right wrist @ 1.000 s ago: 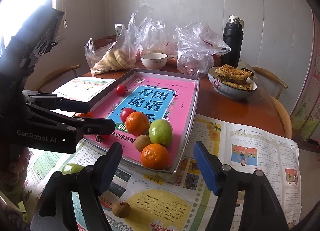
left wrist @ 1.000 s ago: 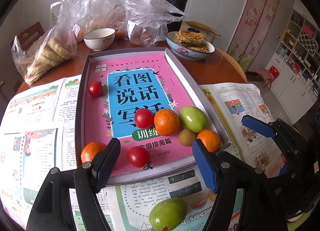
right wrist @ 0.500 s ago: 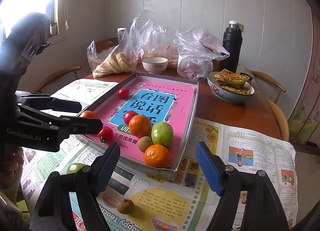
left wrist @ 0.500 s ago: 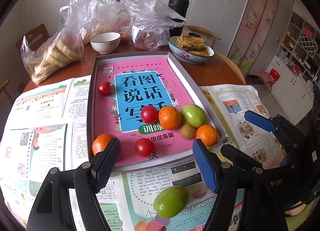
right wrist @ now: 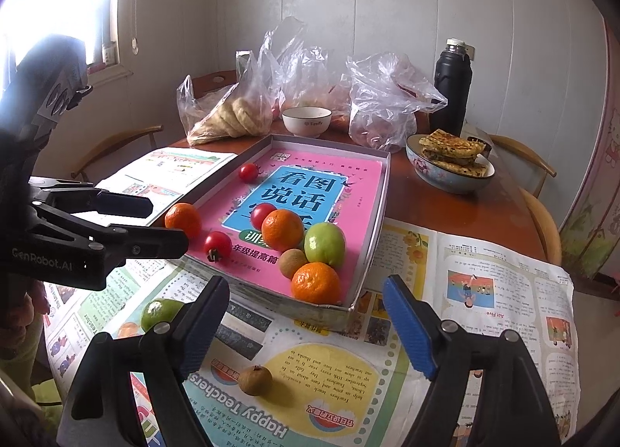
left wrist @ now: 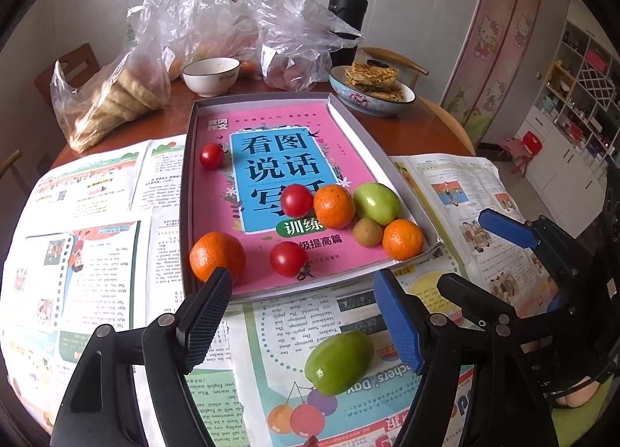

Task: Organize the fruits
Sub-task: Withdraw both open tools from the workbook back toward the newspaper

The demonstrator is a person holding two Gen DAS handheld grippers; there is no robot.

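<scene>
Left wrist view: my left gripper [left wrist: 302, 315] released, nothing between pads, hovering above green fruit [left wrist: 338, 363] lying on newspaper [left wrist: 97, 253] just outside tray [left wrist: 185, 191]. Tray holds oranges, tomatoes, second green fruit, kiwi.

Right wrist view: my right gripper [right wrist: 306, 327] empty, jaws opening, above small brown fruit [right wrist: 254, 380] on newspaper, near tray's front edge.

**Fruits in and out of the tray**

Three oranges [left wrist: 334, 206], three red tomatoes [left wrist: 296, 200], a green fruit [left wrist: 376, 203] and a small brown fruit [left wrist: 367, 231] are seen in the grey tray [left wrist: 350, 122]. Another green fruit [left wrist: 338, 362] and a little brown fruit [right wrist: 254, 380] are left outside, on the newspaper [right wrist: 484, 276].
</scene>
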